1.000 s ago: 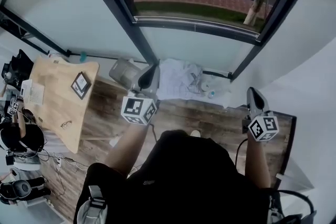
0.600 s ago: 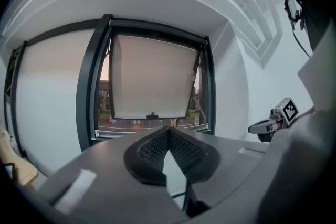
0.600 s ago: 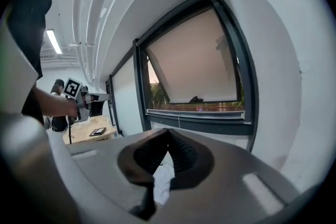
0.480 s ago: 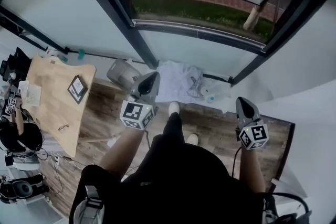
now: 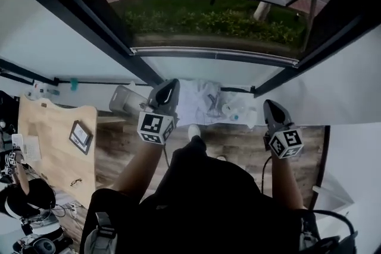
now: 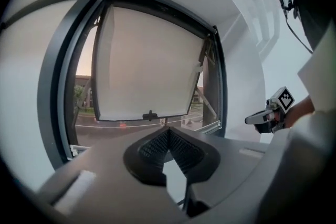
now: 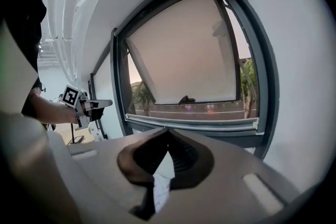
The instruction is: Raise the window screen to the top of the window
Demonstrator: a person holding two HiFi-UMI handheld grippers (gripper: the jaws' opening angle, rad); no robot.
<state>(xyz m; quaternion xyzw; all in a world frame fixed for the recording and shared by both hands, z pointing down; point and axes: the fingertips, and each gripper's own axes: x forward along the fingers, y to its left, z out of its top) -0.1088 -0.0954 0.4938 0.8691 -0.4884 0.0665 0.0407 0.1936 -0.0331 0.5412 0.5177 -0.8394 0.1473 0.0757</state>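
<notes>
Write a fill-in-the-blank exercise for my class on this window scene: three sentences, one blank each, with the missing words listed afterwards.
1. The jaws of the left gripper and the right gripper are both ___, with nothing between them.
2. The small black handle sits at the middle of the ___ edge of the window screen.
3. In the head view, the wooden table stands on the person's ___ side.

Missing words: shut; bottom; left
</notes>
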